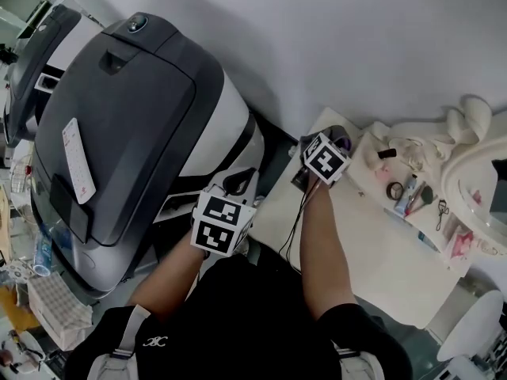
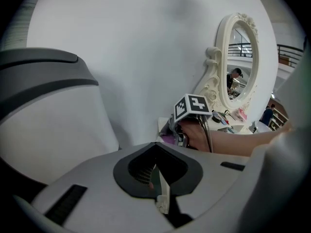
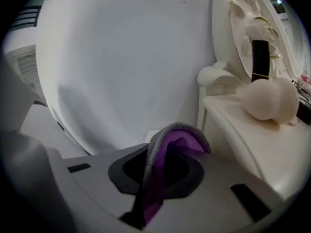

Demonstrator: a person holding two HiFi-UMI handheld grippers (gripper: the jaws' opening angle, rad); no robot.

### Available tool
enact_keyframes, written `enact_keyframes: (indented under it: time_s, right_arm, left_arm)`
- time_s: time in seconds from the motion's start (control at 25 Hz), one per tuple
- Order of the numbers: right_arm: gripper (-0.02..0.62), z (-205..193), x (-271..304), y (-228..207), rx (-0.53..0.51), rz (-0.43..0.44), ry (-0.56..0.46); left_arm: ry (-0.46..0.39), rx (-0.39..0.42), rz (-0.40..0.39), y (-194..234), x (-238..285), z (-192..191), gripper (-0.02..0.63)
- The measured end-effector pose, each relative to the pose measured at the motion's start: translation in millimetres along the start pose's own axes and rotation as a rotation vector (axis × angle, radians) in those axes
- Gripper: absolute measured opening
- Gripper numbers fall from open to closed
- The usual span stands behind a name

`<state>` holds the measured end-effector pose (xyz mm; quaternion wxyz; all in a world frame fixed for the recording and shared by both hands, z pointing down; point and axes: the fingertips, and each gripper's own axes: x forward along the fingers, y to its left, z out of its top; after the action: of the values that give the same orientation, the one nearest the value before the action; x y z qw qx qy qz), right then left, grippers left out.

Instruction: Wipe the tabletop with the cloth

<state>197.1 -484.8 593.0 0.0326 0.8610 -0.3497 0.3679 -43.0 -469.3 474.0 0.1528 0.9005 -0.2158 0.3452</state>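
The right gripper (image 3: 156,181) is clamped on the purple-and-grey cloth (image 3: 176,141), which folds up over its jaws and hangs in front of them. I take that bunching as leaving a pad to press down. This gripper is at the near corner of the white tabletop (image 1: 379,248), which stretches to its right, so a first stroke probably starts there. Small toiletries (image 1: 410,192) and a framed mirror (image 2: 239,62) lie further right and would limit the sweep. The left gripper (image 2: 161,194) has its jaws together on nothing, held back beside the grey machine (image 1: 119,133), apparently to stay clear.
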Motion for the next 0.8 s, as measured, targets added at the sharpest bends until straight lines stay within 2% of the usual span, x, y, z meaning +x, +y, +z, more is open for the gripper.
enact_keyframes:
  time_s: [0.2,0.4,0.56,0.8]
  right_arm:
    - [0.044,25,21,-9,0.059,-0.068,-0.017]
    - [0.044,33,35,-13,0.023,-0.082,-0.031]
    - [0.044,27,41,1,-0.013,-0.026,-0.004]
    - [0.046,6,40,39,-0.074,0.134,0.100]
  left_arm:
    - [-0.014,-0.123,-0.078,-7,3,7,0.000]
    - [-0.015,-0.103,-0.046,-4,5,10,0.000]
    - [-0.013,-0.122,-0.019,3,-1,9,0.000]
    - [0.001,-0.125,0.000,9,-8,-4,0.000]
